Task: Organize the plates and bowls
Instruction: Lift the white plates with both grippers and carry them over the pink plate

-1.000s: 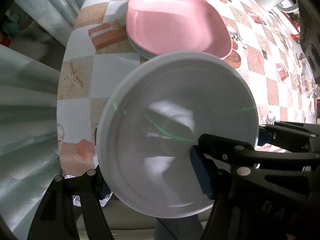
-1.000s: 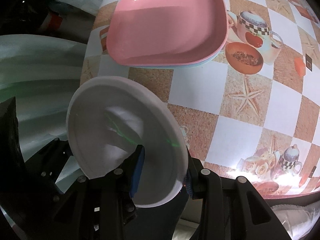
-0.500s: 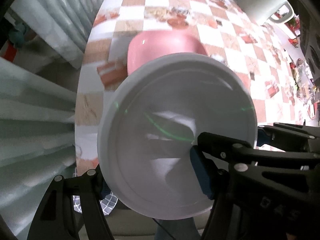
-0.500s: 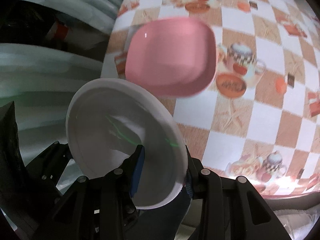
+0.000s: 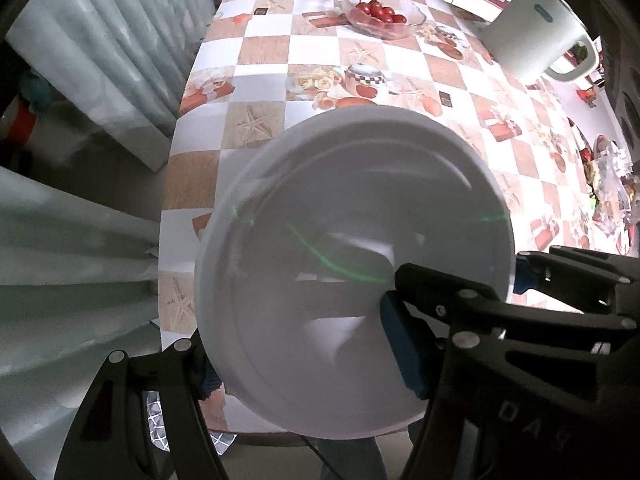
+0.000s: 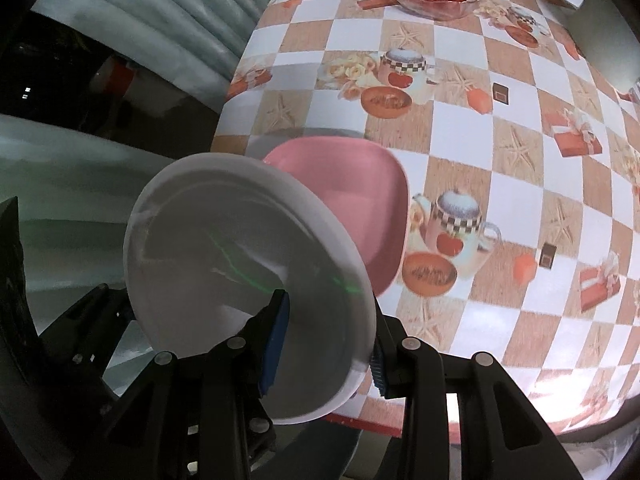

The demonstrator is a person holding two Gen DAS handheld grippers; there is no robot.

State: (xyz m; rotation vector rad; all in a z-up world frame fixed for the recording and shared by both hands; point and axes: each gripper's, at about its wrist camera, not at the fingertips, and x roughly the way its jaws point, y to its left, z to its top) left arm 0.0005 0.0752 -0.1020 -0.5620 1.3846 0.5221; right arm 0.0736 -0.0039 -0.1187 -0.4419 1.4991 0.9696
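Round glossy white plate (image 6: 240,264) pinched by right gripper (image 6: 328,340); square pink plate (image 6: 360,208) behind.
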